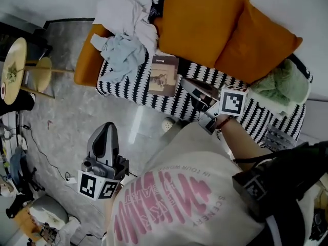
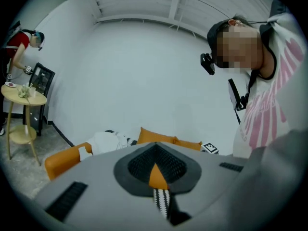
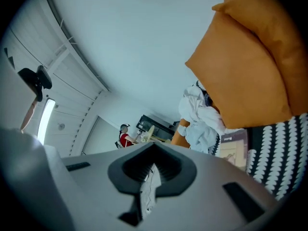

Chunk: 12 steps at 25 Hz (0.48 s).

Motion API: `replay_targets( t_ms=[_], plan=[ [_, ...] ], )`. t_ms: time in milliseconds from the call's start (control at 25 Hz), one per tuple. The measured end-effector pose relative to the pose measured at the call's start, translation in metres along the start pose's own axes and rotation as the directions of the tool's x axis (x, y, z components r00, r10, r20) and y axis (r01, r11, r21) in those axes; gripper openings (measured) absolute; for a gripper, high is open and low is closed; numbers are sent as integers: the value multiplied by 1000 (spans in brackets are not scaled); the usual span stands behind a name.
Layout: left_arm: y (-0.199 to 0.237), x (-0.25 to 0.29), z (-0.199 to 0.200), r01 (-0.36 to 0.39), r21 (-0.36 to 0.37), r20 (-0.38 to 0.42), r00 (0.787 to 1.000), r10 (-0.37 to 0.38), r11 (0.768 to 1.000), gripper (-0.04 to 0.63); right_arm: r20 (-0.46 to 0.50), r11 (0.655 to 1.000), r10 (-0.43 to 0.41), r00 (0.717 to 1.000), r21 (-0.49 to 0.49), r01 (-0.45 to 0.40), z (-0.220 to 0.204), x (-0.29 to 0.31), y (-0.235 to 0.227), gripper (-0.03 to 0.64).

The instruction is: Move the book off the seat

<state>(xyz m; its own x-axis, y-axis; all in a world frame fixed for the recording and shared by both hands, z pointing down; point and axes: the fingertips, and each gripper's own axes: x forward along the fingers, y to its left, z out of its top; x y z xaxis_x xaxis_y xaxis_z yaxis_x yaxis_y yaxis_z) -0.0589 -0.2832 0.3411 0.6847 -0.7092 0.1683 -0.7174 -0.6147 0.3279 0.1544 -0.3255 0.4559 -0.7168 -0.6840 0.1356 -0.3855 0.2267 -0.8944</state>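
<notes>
Left tool closed, low; right tool closed near book.

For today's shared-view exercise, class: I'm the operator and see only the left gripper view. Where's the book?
Observer: In the head view the book lies flat on the striped seat, beside the clothes.
Operator: Is the right gripper holding it?
Observer: No. The right gripper is just beside the book, jaws shut and empty.
Operator: Anything on the book?
Observer: No, its cover is bare.
</notes>
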Motion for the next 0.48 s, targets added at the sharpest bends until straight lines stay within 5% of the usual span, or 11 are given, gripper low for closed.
replay_targets(
  t_ms=[480],
  plan=[
    [8, 26, -86, -80, -94, -194, 979, 61, 992, 9, -157, 979, -40, 987, 189, 70, -63, 24, -83, 8]
  ],
)
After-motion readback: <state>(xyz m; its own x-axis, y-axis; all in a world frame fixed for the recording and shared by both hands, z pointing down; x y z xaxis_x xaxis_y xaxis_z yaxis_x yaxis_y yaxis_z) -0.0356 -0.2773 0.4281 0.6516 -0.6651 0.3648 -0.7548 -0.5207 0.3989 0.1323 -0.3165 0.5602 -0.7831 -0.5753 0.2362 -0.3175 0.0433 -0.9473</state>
